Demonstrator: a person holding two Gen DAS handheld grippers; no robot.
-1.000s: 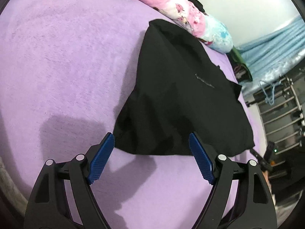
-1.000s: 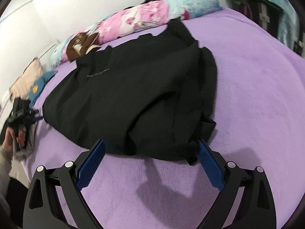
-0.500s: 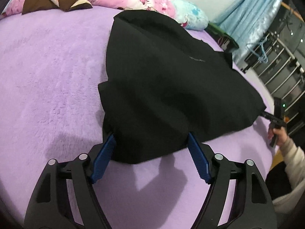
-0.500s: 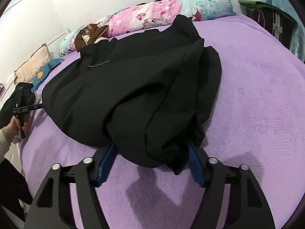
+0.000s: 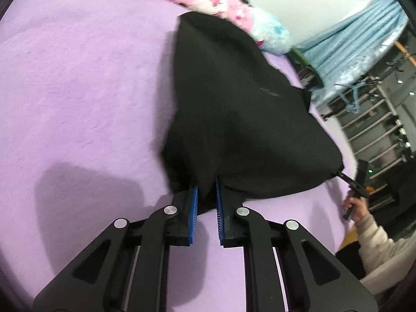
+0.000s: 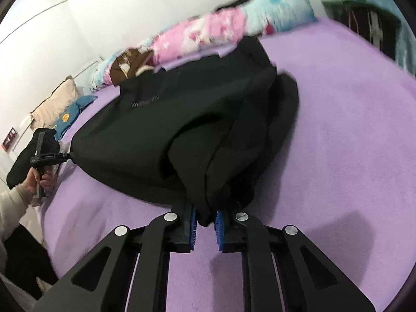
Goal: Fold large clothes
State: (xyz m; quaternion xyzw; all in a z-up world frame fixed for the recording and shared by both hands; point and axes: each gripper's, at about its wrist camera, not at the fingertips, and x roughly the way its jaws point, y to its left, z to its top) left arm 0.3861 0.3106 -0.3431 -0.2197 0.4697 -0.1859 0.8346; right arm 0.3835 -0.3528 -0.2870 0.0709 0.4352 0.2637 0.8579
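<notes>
Left wrist view: the left gripper (image 5: 206,195) has just been closing, and its blue pads now pinch the near hem of the black garment (image 5: 234,109), which lies spread over the purple bed (image 5: 78,91). Off to the right a hand (image 5: 355,206) (cream sleeve below it) holds the other tool at the garment's far corner. In the right wrist view, the right gripper (image 6: 206,218) has likewise just been closing and is clamped on a bunched fold of the same black cloth at its near edge. A pink and blue rolled quilt (image 6: 221,30) lies along the wall behind the garment.
</notes>
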